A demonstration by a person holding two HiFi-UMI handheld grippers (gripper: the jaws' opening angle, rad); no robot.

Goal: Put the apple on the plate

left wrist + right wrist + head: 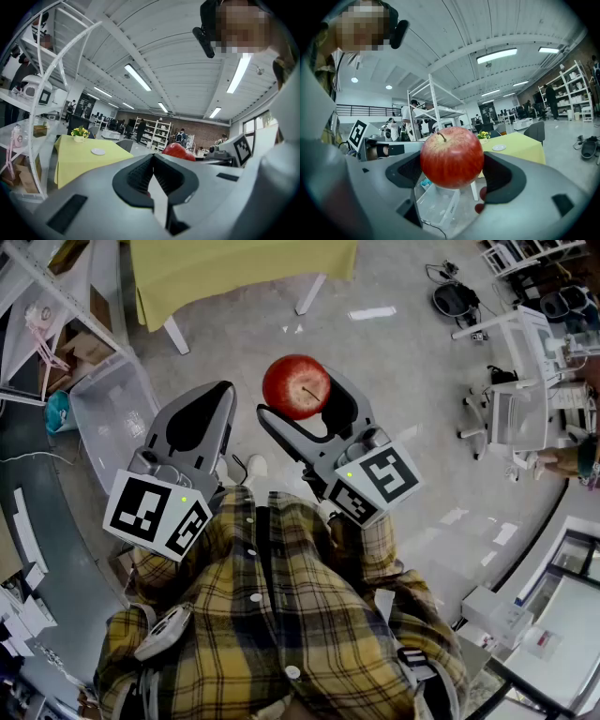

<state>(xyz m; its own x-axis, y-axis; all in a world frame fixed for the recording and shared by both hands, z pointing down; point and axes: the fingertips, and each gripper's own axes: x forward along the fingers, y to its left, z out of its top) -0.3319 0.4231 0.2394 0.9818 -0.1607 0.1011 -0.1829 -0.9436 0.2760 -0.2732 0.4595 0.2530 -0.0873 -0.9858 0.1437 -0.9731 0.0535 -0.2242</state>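
A red apple with a short stem sits between the jaws of my right gripper, which is shut on it at mid-air height over the floor. In the right gripper view the apple fills the gap of that gripper, both pads pressing its sides. My left gripper hangs beside it to the left, jaws together and empty; its own view shows the left gripper shut, with the apple just beyond. A small white plate lies on the yellow-clothed table ahead, the plate also showing in the right gripper view.
The yellow table stands at the top of the head view. A clear plastic bin and a white shelving rack are on the left. White chairs stand at the right. A small flower pot sits on the table.
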